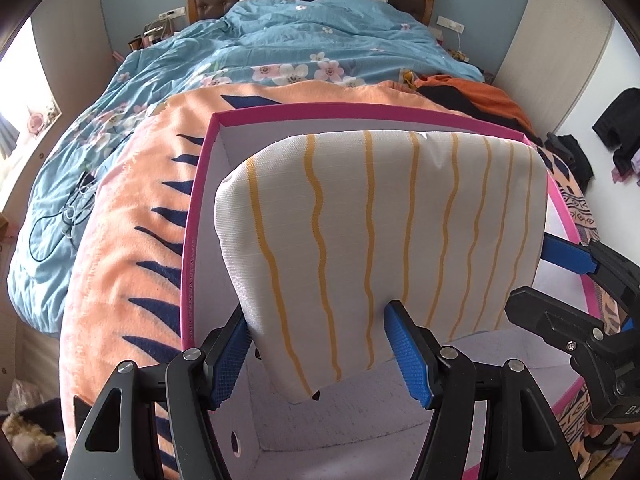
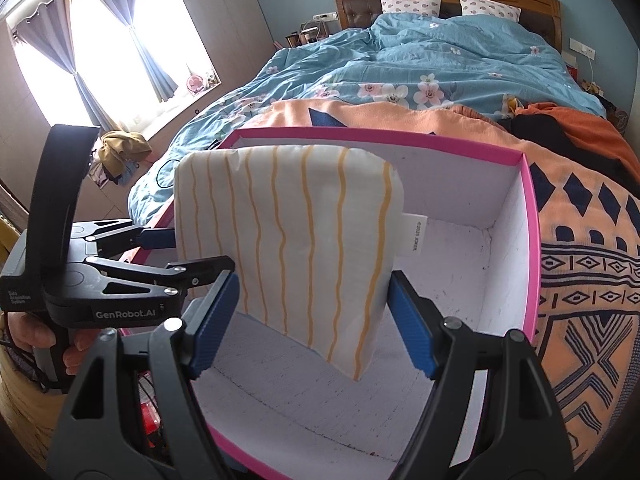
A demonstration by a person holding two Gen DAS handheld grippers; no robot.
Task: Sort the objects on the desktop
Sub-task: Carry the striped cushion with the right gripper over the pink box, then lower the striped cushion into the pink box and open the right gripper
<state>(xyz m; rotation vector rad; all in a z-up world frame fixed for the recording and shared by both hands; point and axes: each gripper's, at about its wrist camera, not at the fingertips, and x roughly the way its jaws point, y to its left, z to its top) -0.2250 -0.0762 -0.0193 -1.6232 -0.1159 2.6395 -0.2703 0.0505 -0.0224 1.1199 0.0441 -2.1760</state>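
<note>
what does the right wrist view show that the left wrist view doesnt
Only the right wrist view shows the curtained window, the white tag on the pouch's edge, and the person's hand on the left gripper's handle.

Only the left wrist view shows the round hole in the box wall and dark clothes at the right.

Both show the striped pouch held by both grippers over the pink-rimmed box, the left gripper and right gripper each clamped on it, and the bed with the blue quilt.
</note>
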